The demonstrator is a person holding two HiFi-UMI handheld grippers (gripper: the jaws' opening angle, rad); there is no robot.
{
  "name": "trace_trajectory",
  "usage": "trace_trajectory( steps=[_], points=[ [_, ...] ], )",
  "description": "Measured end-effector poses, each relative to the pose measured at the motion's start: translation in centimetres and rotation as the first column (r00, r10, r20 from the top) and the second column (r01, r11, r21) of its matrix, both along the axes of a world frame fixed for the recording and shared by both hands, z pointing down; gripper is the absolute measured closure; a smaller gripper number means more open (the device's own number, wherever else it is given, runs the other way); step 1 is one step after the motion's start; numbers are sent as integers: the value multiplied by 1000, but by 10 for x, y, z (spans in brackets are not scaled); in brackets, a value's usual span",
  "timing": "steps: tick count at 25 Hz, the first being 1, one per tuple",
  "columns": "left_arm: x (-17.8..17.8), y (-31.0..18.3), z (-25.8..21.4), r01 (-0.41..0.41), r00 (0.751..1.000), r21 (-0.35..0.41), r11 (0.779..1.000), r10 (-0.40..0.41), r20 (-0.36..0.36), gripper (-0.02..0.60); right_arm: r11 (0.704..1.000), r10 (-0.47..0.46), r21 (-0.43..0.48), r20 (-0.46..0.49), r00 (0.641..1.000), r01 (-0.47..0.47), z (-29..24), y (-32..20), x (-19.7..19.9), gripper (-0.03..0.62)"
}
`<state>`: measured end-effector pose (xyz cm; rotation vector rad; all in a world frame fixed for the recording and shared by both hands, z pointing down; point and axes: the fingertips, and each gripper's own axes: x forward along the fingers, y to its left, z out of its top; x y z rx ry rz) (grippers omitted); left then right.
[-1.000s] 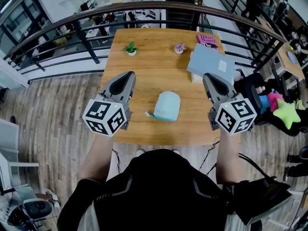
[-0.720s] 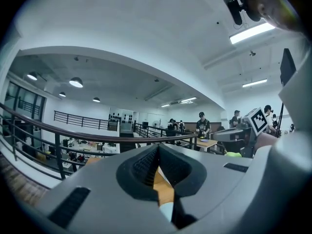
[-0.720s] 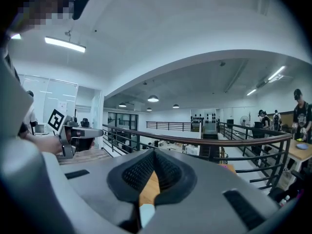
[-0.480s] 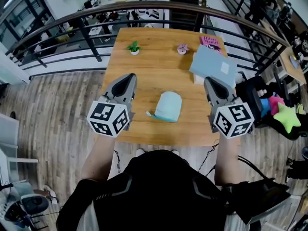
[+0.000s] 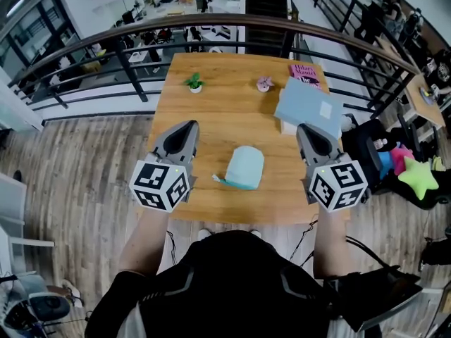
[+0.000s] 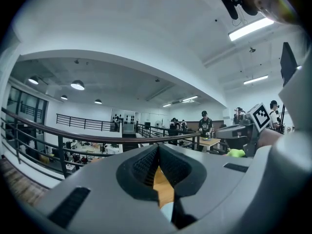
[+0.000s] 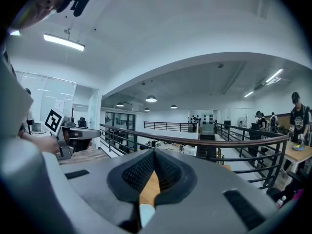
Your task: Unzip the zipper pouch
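1. Fingers (image 5: pixel 184 134) of the left gripper (image 5: pixel 189 125) and right gripper (image 5: pixel 308 129) are together in the head view. They flank the pale blue pouch (image 5: pixel 244 166), which lies mid-tabletop (image 5: pixel 225 97).
2. Left gripper view: fingers pressed together, nothing between them.
3. Right gripper view: likewise closed and empty. The pouch looks soft and light and likely slides, so pin its body and pinch the zipper tab (image 5: pixel 216 179) at its near-left corner.

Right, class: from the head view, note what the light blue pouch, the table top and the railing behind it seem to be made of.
Pouch: soft fabric, probably; matte, rounded, slumped outline. Table top: wood or wood-look laminate; warm grain streaks, slight sheen. Railing: brown handrail, perhaps wood, on dark bars that look like painted metal; thin and straight.
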<state>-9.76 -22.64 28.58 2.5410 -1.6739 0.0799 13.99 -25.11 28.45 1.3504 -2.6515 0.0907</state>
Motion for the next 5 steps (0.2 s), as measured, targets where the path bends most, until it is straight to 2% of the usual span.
trace_trajectory(
  steps=[5],
  points=[
    [0, 2, 2, 1, 1000, -2, 1000, -1, 12, 552, 1000, -4, -2, -2, 1000, 4, 3, 3, -4, 586]
  ],
)
